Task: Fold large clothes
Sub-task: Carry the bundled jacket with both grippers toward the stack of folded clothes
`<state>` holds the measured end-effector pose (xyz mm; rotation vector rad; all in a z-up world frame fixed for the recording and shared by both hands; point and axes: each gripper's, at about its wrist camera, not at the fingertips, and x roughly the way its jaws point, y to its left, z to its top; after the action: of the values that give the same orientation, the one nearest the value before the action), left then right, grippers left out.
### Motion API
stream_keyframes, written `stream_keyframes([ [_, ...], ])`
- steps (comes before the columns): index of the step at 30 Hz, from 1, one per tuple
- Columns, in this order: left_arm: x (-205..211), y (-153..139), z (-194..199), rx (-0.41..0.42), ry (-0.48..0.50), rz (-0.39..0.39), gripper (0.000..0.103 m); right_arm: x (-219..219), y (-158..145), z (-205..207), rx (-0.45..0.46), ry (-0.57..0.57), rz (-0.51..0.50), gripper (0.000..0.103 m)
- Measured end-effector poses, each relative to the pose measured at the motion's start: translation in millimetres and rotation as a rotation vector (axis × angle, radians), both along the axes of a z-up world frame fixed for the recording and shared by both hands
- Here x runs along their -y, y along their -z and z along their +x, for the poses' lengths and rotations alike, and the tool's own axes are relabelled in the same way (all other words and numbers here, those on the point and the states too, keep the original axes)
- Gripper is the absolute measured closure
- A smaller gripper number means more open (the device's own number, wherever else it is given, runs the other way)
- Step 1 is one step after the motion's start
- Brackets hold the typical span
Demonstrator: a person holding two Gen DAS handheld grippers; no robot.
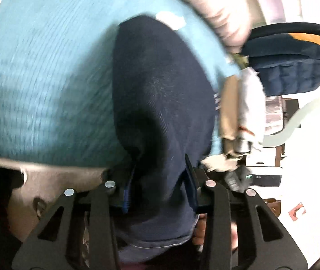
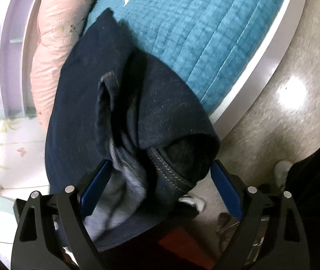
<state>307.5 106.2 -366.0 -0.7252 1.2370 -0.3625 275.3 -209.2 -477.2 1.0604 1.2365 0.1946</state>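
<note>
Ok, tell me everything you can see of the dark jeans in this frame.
The dark jeans are deep navy denim with tan stitching, a belt loop and a thick seamed hem or waistband; a paler inner side shows near the bottom. They hang bunched and draped over the teal quilted bedspread. The right gripper has fabric between widely spread jaws; the left gripper also has cloth between its jaws. The left view is motion-blurred.

- One dark denim garment (image 2: pixel 97 103), probably jeans
- One teal quilted bed cover (image 2: pixel 209 36)
- One pink pillow (image 2: pixel 54 45)
- Two tools: left tool (image 1: pixel 160 180), right tool (image 2: pixel 160 186)
</note>
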Motion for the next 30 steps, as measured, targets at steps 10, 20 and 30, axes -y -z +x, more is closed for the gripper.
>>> stream_keyframes([
  [10,16.3,-16.7,18.2,0.012,0.024,0.034,0.066,-4.0,34.4,-3.9,-0.079,0.102,0.262,0.016],
  [20,-2.1,-0.7,11.7,-0.054,0.011,0.024,0.066,-1.5,19.4,3.5,-0.023,0.077,0.301,0.061],
  [30,12.1,13.1,0.2,-0.039,0.083,0.203,0.063,-13.7,-77.2,11.8,0.277,-0.137,-0.123,0.088],
])
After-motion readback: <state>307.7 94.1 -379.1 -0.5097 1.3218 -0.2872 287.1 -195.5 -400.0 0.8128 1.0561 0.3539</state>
